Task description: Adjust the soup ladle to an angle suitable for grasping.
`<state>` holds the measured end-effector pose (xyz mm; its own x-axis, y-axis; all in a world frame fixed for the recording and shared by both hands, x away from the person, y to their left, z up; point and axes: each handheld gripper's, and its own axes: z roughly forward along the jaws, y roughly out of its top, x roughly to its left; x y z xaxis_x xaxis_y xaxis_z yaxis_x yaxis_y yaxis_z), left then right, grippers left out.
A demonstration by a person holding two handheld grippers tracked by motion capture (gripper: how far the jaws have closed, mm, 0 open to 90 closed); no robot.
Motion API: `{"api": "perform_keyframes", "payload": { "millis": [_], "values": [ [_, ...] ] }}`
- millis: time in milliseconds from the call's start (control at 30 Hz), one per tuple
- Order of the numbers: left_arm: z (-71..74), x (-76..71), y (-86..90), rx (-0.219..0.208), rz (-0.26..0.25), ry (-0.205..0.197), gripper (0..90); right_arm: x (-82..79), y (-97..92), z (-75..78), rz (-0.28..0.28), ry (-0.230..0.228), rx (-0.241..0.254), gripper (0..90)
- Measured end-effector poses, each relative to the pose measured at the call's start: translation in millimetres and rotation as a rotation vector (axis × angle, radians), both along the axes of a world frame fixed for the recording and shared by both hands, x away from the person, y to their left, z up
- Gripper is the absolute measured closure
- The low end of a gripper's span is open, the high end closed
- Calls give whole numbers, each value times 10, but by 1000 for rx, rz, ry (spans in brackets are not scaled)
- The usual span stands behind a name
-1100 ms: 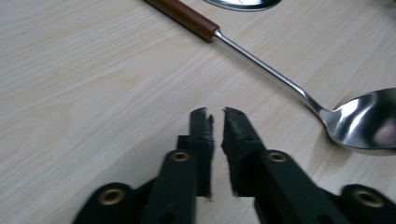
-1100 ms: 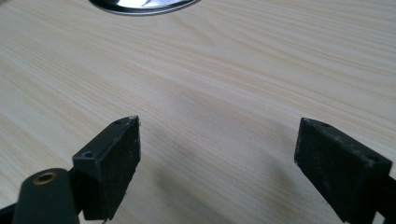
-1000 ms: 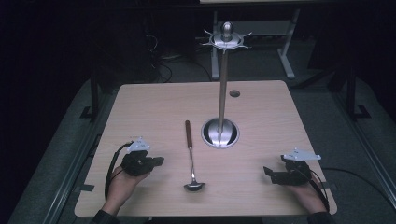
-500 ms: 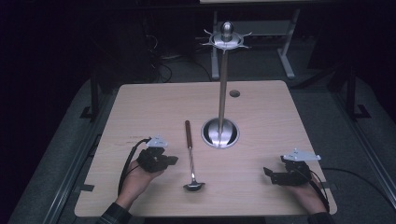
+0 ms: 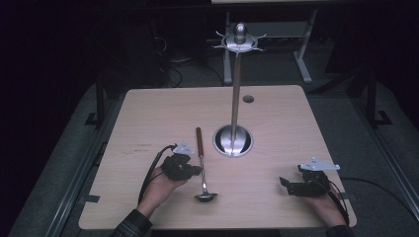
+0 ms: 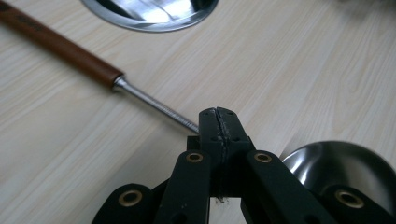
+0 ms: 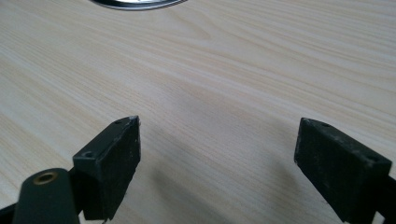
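My left claw (image 6: pixel 219 126) pressed together, empty, tip at ladle's (image 5: pixel 201 165) steel shank. Ladle flat on table (image 5: pixel 276 123), bowl near, wooden handle (image 6: pixel 60 46) pointing far, left of stand base (image 5: pixel 232 140). Right claw (image 7: pixel 217 158) spread apart, idle near right edge. Risks: shut tip shoves shank, ladle rolls or skids; thin round steel slips from pads once gripped; heavy bowl tips on lift.

My left tool (image 5: pixel 196 170): matte black body, grey three-cornered plate on top, black cable looping off behind. Linkage arms carry brass-coloured rivets; flat black pads (image 6: pixel 219 128) show small screw holes. My right tool (image 5: pixel 285 183): same build, same grey plate, black cable trailing. Left sleeve (image 5: pixel 132 227) is dark plaid.
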<state>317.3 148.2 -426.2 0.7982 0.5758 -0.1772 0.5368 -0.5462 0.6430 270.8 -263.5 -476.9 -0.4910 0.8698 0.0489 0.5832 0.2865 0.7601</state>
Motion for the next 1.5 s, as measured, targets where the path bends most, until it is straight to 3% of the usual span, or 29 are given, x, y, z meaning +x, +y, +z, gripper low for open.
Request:
{"api": "perform_keyframes", "payload": {
  "millis": [267,500,567,767,800,1067,1167,1367,1500],
  "values": [
    [-148,63,-218,64,-68,42,899,-6,-15,-6,-1,3,-1,145],
    [-221,77,-251,104,-94,74,899,-27,-43,-7,-12,4,-1,147],
    [-224,72,-251,89,-82,78,899,-27,-47,-3,-17,3,2,147],
    [-204,82,-197,98,-96,84,900,-27,-37,-10,-14,7,-4,147],
    [-206,74,-200,82,-78,93,900,-27,-36,-10,-14,7,-5,147],
    [-205,75,-159,84,-75,105,900,-26,-42,-16,-16,9,-11,147],
    [-194,82,-130,103,-91,103,900,-27,-43,-16,-17,9,-13,147],
    [-180,54,-127,74,-81,115,900,-25,-43,-18,-17,9,-17,147],
    [-171,13,-149,77,-110,125,900,-25,-48,-22,-19,10,-19,148]
  ]
}}
